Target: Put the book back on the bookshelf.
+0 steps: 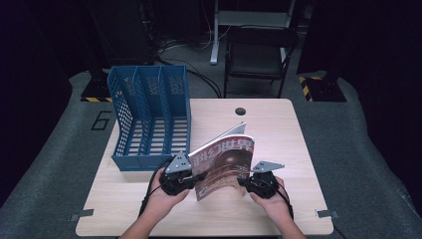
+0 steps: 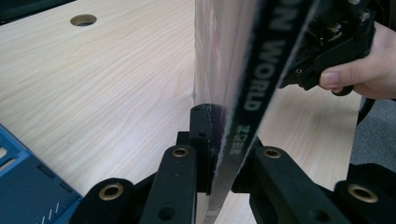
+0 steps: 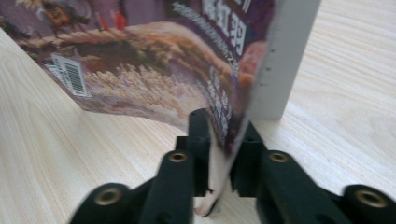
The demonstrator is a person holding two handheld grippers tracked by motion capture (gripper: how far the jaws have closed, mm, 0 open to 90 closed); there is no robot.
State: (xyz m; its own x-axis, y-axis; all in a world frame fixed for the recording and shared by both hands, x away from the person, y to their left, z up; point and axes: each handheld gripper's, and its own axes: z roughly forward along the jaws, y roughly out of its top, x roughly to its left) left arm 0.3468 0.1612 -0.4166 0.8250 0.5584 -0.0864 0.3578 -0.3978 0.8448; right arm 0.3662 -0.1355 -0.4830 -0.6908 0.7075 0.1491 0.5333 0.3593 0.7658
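A magazine [image 1: 225,162] is standing raised off the wooden table [image 1: 278,129], pinched between 2 grippers, just beside the front corner of the blue file rack [image 1: 149,117], which is sitting at the table's far left with its 3 slots facing up.

The left gripper [image 1: 191,178] is clamping the magazine's spine edge; in the left gripper view the 2 black jaws are pressing on either side of the dark spine [image 2: 252,88] printed with "WORLD". The left hand [image 1: 161,198] is wrapping the gripper body from below, with the forearm coming in from the table's near edge and angling toward the rack.

The right gripper [image 1: 246,183] is gripping the opposite, open edge of the magazine; in the right gripper view its jaws are closing on the curling cover [image 3: 154,70], whose barcode [image 3: 74,74] is showing at the left. The right hand [image 1: 271,199] is holding its gripper at about the same height as the left one, farther from the rack, knuckles turned outward.

The magazine's pages are fanning slightly open at the top, tilting away from the person. A round cable hole [image 1: 241,110] is lying in the table beyond the magazine, to the right of the rack.
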